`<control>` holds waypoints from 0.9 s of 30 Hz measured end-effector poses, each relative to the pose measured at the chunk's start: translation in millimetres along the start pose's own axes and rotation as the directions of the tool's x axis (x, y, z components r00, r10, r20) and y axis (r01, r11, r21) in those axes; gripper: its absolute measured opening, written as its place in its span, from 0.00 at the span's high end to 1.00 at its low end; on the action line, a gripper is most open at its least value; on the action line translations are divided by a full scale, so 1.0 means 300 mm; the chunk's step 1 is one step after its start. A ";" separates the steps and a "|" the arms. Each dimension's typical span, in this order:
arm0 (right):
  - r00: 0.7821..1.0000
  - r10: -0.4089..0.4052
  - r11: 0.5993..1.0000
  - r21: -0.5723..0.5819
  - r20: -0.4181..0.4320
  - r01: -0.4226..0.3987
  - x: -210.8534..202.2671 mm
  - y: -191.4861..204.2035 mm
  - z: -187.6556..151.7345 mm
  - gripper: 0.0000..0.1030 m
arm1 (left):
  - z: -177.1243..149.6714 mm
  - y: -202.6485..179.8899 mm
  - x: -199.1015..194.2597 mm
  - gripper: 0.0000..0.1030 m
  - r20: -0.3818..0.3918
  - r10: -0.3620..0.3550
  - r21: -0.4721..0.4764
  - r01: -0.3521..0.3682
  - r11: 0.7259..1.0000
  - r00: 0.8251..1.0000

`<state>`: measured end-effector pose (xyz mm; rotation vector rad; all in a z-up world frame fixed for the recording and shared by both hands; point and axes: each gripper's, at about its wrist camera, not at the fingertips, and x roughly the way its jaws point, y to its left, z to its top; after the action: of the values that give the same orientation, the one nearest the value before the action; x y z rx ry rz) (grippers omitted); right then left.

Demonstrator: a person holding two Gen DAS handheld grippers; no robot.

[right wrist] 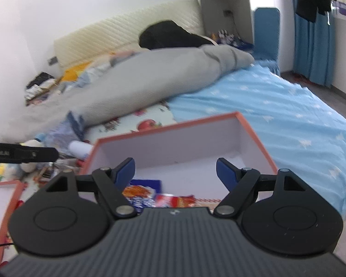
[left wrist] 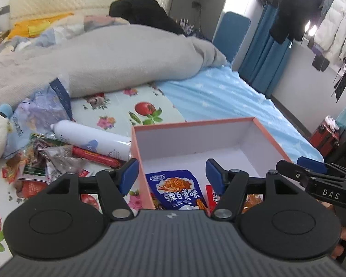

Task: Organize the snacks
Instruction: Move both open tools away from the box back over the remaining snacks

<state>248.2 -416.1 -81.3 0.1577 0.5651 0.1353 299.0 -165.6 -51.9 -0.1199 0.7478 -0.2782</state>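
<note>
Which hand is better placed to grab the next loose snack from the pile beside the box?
Probably left. The left gripper is open and empty beside the red sausage stick left of the pink box; the right gripper sits over the box.

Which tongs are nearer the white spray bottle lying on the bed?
Left. The left tongs straddle the box's left wall, close to the white spray bottle; the right tongs hang over the box, farther away.

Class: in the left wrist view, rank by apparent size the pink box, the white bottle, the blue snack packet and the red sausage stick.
1. pink box
2. white bottle
3. blue snack packet, partly hidden and nearer the camera, so unsure against the bottle
4. red sausage stick
</note>
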 end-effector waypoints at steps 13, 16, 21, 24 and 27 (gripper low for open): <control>0.995 0.079 0.995 -0.065 0.053 -0.075 -0.060 0.193 -0.042 0.23 | -0.111 0.140 -0.183 0.33 0.096 0.089 -0.070 -0.082 0.994 0.991; 0.995 0.097 0.993 -0.071 0.036 -0.095 -0.056 0.233 -0.058 0.23 | -0.143 0.165 -0.211 0.33 0.112 0.145 -0.061 -0.139 0.988 0.983; 0.991 0.129 0.989 -0.072 0.028 -0.126 -0.051 0.295 -0.072 0.23 | -0.181 0.227 -0.262 0.33 0.107 0.164 -0.091 -0.154 0.984 0.981; 0.989 0.146 0.987 -0.077 0.027 -0.144 -0.053 0.333 -0.084 0.23 | -0.206 0.267 -0.286 0.33 0.104 0.180 -0.112 -0.169 0.979 0.978; 0.986 0.166 0.982 -0.092 0.021 -0.163 -0.056 0.369 -0.102 0.23 | -0.232 0.302 -0.309 0.33 0.099 0.194 -0.133 -0.180 0.975 0.976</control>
<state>208.4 -307.2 -77.5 0.1183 0.5160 0.3183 205.3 -52.5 -60.6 -0.1797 0.6596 -0.0449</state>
